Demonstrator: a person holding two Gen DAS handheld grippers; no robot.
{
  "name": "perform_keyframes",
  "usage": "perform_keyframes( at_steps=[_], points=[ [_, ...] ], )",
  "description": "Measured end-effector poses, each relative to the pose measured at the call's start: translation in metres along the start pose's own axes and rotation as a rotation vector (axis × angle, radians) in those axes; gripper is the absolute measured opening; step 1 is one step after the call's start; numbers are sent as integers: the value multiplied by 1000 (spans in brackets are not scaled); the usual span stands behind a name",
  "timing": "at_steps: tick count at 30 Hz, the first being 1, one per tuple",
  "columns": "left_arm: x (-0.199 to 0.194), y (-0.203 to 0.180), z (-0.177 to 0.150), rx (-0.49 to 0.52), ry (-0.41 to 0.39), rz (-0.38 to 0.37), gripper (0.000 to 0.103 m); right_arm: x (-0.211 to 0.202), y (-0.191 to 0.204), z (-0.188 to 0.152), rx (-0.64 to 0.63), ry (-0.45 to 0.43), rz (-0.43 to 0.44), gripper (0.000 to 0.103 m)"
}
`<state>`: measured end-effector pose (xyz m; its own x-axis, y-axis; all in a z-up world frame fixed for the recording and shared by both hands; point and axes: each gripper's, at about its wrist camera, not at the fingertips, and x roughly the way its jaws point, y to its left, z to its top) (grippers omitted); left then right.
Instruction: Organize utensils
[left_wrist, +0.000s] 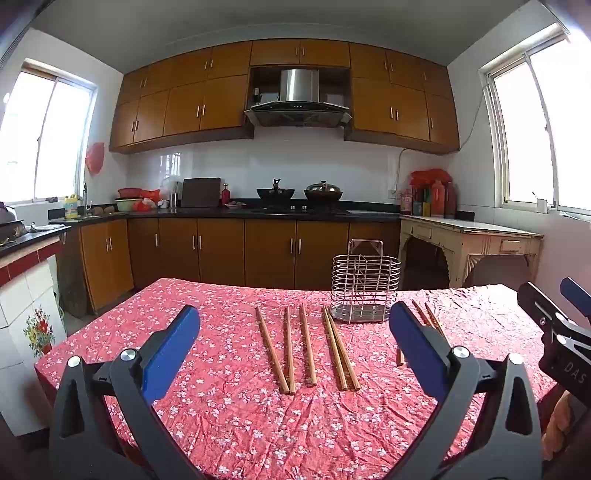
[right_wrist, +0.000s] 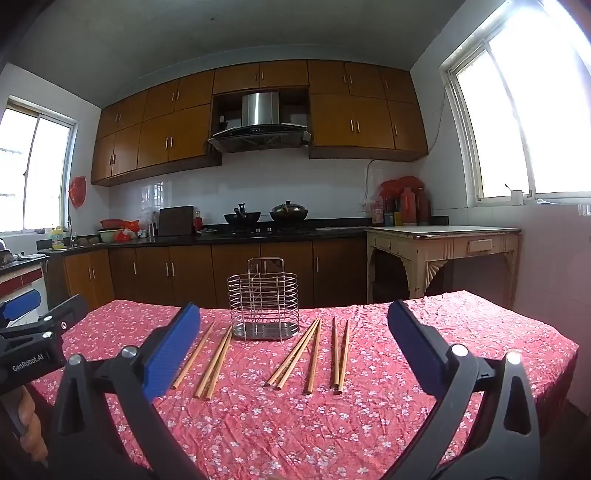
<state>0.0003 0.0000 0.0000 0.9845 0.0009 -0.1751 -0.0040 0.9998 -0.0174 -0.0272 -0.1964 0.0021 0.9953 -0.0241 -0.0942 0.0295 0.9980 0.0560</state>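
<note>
Table under crumpled red floral cloth (right_wrist: 369, 424). Round wire-and-steel utensil holder (right_wrist: 263, 299) upright at far middle of table. Eight light wooden chopsticks (right_wrist: 314, 356) flat in front, three left, five right. Left gripper (left_wrist: 293, 339), right gripper (right_wrist: 293, 341) hover at near edge, jaws spread wide, nothing held.

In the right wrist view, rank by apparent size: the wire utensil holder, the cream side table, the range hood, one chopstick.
1. cream side table
2. range hood and wire utensil holder: look about alike; the holder is much nearer the camera, so unranked
3. one chopstick, thinnest
</note>
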Motion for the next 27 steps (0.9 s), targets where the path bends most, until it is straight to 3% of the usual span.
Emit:
perform_keyframes(
  at_steps=[27],
  points=[
    [0, -3, -3, -2, -3, -7, 101, 0, -1, 0, 7, 1, -1, 99]
  ],
)
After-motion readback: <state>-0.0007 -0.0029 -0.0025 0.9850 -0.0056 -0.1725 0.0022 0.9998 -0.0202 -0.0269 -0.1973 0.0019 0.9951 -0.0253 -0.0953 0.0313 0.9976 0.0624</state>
